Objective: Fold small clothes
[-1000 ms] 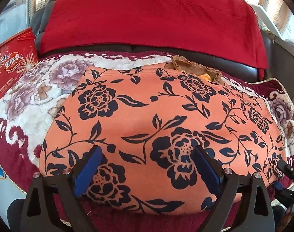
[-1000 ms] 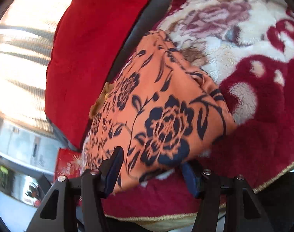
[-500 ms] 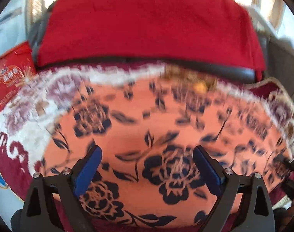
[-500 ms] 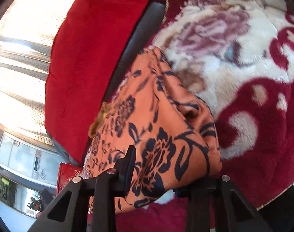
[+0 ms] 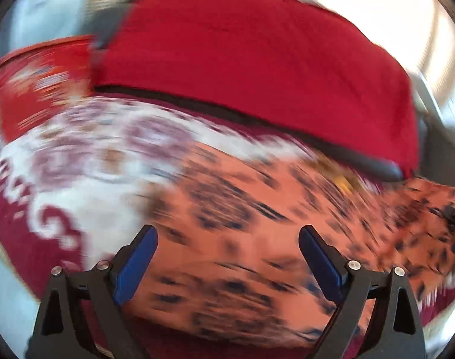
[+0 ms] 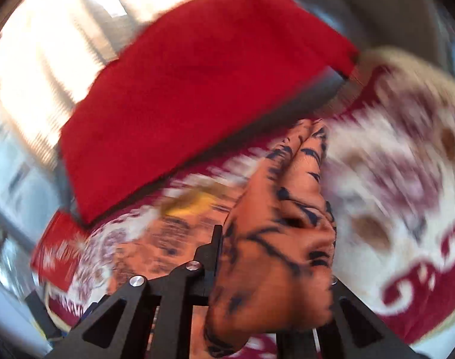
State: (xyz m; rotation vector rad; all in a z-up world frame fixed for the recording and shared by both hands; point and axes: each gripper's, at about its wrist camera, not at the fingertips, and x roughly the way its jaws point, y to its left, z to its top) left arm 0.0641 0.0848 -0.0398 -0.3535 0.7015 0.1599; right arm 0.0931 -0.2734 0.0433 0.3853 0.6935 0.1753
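One garment (image 5: pixel 242 239), orange cloth with dark blue flower print, lies on the one flowered blanket (image 5: pixel 77 161) in front of one red cushion (image 5: pixel 257 59). The right gripper (image 6: pixel 272 257) is closing on a bunched corner of it, with cloth between the jaws. The left gripper (image 5: pixel 227 254) stands wide apart above the cloth, holding nothing. One red box (image 5: pixel 33 89) is at the left.
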